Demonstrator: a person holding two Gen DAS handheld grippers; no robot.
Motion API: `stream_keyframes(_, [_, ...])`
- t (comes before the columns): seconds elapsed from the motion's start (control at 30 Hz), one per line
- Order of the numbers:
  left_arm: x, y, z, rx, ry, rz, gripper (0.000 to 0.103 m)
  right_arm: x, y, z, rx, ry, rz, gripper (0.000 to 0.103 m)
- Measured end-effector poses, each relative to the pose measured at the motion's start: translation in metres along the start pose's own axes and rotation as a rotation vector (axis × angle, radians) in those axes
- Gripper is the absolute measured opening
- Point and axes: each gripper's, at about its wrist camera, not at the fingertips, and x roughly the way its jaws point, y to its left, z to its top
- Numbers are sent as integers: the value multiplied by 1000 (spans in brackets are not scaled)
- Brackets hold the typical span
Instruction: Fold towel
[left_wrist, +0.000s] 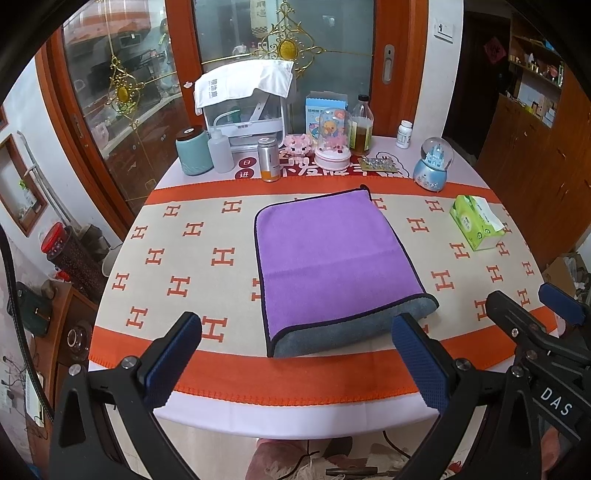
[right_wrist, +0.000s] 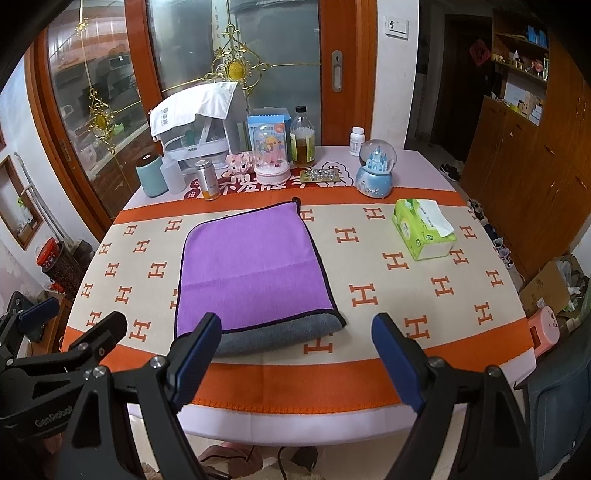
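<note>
Your left gripper (left_wrist: 295, 354) is released: its two blue-padded fingers (left_wrist: 173, 363) stand wide apart and grasp nothing. It hovers over the near edge of the table (left_wrist: 295, 421), short of the towel (left_wrist: 332, 258). Your right gripper (right_wrist: 295, 358) is likewise released, fingers (right_wrist: 397, 363) spread, nothing between them. It also sits at the near table edge. In the left view, the right gripper shows at the far right, beside the left one and apart from it.

The towel lies flat on the cloth (left_wrist: 184, 258), near the table's centre. It is folded: a purple layer lies on top, and a grey layer (left_wrist: 351, 332) shows along the near edge. A dark trim runs round the purple face. A faint crease crosses the purple face from side to side. A small loop (right_wrist: 296, 200) sticks out at the far right corner. Neither gripper touches the towel.

The cloth is cream with orange H marks and orange bands. A green tissue box (right_wrist: 424, 229) sits to the right of the towel, well apart from it. Along the far edge stand a snow globe (right_wrist: 376, 170), a glass bottle (right_wrist: 303, 138), a domed toy (right_wrist: 271, 157), a metal can (right_wrist: 208, 179) and a teal jar (right_wrist: 149, 175).
</note>
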Motion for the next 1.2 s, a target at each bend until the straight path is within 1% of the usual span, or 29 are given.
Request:
stream_keyframes(0.57, [3,-7,-3,11,7,4,102,4,-3,0,9,13,-3,84])
stream_keyframes(1.2, [4,-7,-8,14,10,6,102,4,1,-4,5,17,-5,84])
